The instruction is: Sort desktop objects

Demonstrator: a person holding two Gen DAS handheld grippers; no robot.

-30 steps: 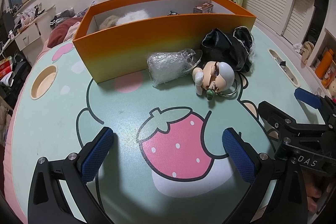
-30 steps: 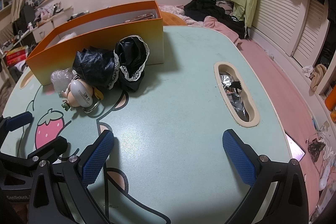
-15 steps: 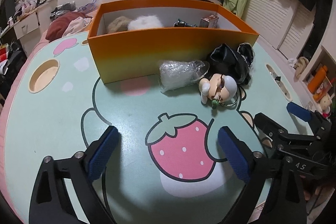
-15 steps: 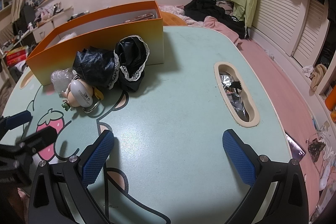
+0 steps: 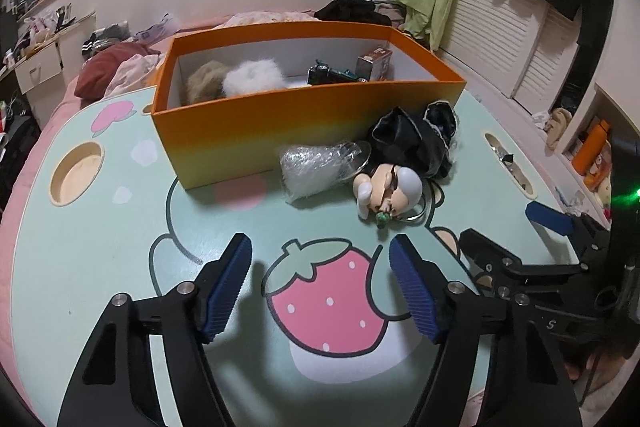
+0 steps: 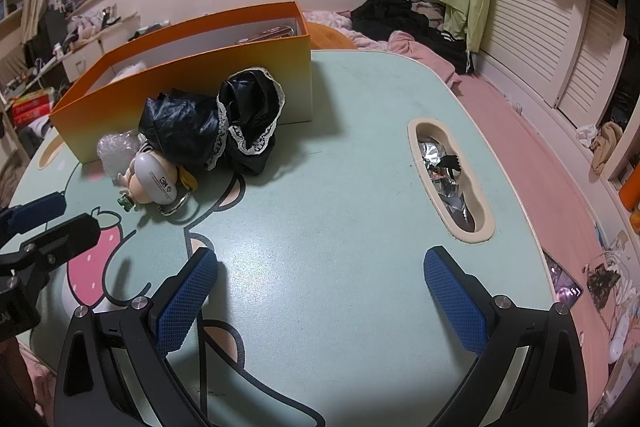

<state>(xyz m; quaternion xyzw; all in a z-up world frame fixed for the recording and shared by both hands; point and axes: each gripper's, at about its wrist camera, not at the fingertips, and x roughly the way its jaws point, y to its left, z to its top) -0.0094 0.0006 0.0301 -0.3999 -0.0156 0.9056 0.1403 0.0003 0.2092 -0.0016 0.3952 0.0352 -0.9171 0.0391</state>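
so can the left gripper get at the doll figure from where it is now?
Probably yes. The left gripper has just been closing, with nothing between its jaws; they may need reopening. Only bare table lies between it and the doll figure. The plastic wrap and black cloth crowd the doll's far side.

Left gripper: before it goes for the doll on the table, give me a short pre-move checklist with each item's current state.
1. Left gripper empty, its jaws just been closing on nothing: ok.
2. Doll on the table, unobstructed from the front: ok.
3. Plastic bag touching the doll: cannot tell.
4. Orange box has room: ok.
5. Right gripper open, clear of the doll: ok.
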